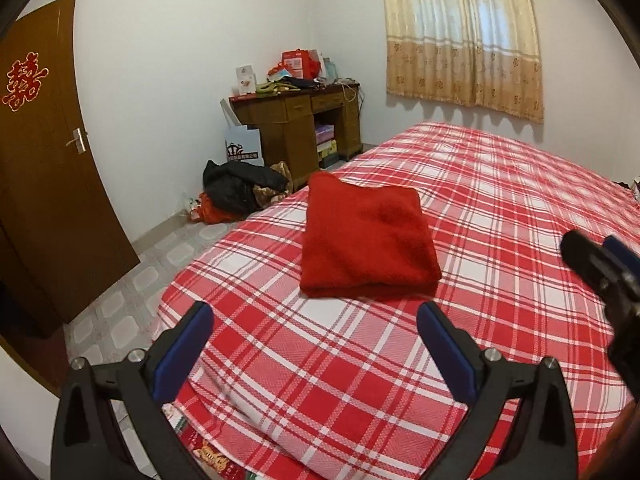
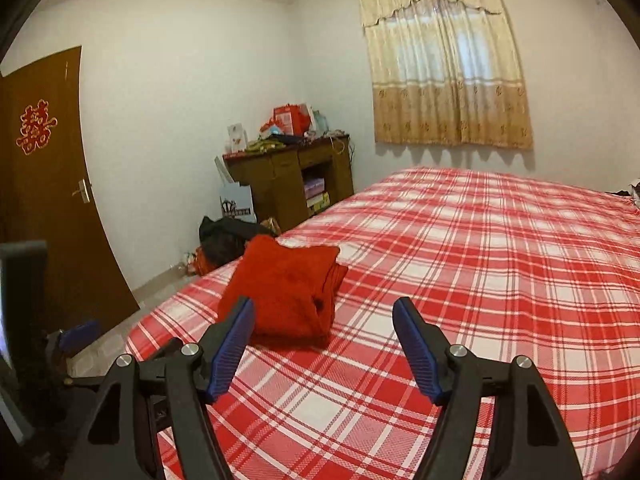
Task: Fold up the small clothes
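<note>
- Plaid bed (image 1: 480,208) filled both views, with a desk (image 1: 296,120) in the far corner.
- Red garment (image 1: 366,236) lay folded near the bed's left edge, untouched.
- Left gripper (image 1: 314,328) and right gripper (image 2: 324,322) hovered short of it, jaws wide apart, empty.
- I judged this fold finished; next I would need another garment, or to tidy this one.
</note>
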A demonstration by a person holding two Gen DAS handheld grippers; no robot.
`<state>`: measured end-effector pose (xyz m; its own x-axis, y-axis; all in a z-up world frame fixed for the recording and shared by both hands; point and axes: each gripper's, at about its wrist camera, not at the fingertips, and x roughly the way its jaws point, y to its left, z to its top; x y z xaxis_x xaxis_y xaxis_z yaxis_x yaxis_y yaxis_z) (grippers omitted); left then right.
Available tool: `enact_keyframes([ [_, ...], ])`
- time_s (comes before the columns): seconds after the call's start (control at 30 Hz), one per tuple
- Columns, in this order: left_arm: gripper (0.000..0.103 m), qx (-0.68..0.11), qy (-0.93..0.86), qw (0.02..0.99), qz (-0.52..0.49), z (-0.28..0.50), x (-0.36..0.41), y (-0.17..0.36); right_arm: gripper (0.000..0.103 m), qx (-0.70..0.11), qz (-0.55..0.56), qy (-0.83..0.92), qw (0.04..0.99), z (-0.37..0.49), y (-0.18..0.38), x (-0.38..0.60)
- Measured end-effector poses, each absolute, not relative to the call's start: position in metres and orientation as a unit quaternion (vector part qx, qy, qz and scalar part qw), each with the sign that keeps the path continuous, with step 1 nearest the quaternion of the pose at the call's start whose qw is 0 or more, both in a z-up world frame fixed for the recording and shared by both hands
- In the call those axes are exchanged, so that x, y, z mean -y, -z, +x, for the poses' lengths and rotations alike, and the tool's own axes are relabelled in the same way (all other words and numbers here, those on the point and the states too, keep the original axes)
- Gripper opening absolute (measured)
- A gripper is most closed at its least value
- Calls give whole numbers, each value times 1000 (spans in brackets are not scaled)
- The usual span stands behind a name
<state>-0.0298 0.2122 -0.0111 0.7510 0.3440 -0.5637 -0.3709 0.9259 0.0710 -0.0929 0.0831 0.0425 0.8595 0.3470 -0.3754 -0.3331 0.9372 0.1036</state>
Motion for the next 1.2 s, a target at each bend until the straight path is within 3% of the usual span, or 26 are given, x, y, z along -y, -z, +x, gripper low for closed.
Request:
enact_keyframes([
  [0.37, 103, -242, -201, 948, -44, -53, -212, -17, 81, -116, 31, -142, 983, -128, -73, -68],
  [0.77, 103, -172, -205, 963, -17, -76, -196, -40, 81, -102, 53, -115, 987, -138, -76, -53],
  [1.2, 103, -173, -208, 963, -17, -78, -192, -41, 81, -87, 25, -86, 992, -148, -79, -58],
])
